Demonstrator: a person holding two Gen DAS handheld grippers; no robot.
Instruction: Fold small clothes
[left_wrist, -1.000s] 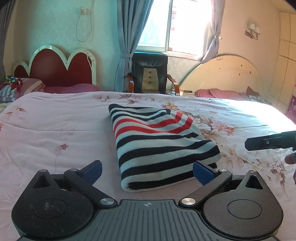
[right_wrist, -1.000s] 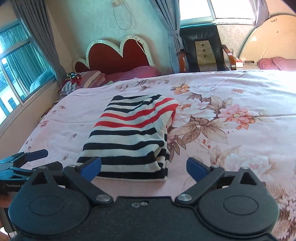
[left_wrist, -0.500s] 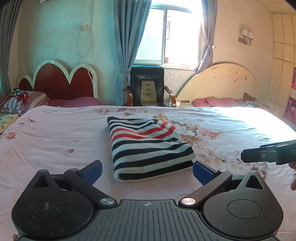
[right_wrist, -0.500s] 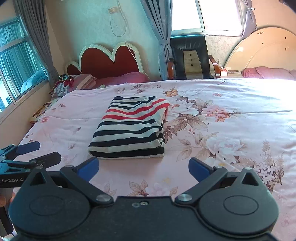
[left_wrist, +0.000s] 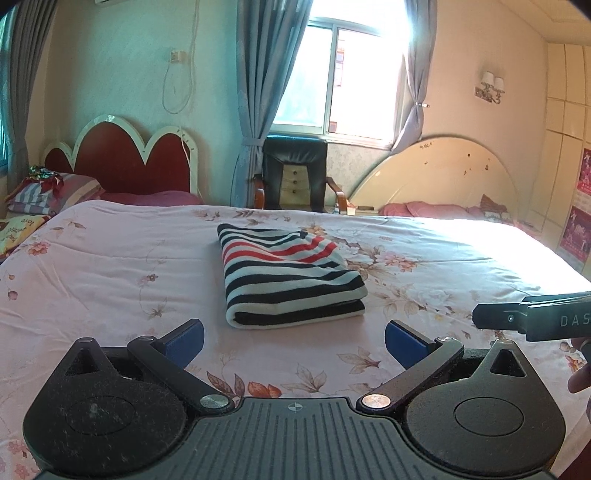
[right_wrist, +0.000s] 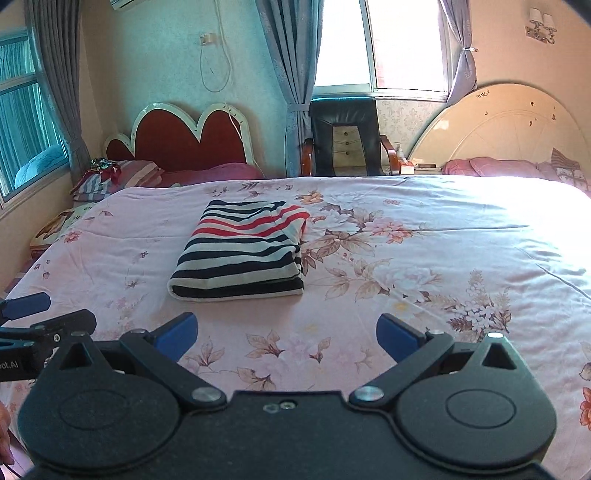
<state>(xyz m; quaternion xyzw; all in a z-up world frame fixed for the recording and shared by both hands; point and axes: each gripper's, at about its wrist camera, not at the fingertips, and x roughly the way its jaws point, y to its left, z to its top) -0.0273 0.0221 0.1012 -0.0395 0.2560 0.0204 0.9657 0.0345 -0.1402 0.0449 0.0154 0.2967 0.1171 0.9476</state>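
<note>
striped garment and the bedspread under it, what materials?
Striped garment: looks like soft knit, probably cotton jersey; matte, thick rounded fold edges. Bedspread: thin woven fabric, floral print, faint sheen with fine creases; possibly cotton or polyester, can't tell which.

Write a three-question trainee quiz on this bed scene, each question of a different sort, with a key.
1. True or false: the left hand-held gripper is shut on the striped garment.
2. Multiple choice: the garment lies A) spread flat, B) folded on the bedspread, C) on the chair.
3. Fill in: the right hand-held gripper is ____ and holds nothing.

Key: 1 false; 2 B; 3 open.
</note>
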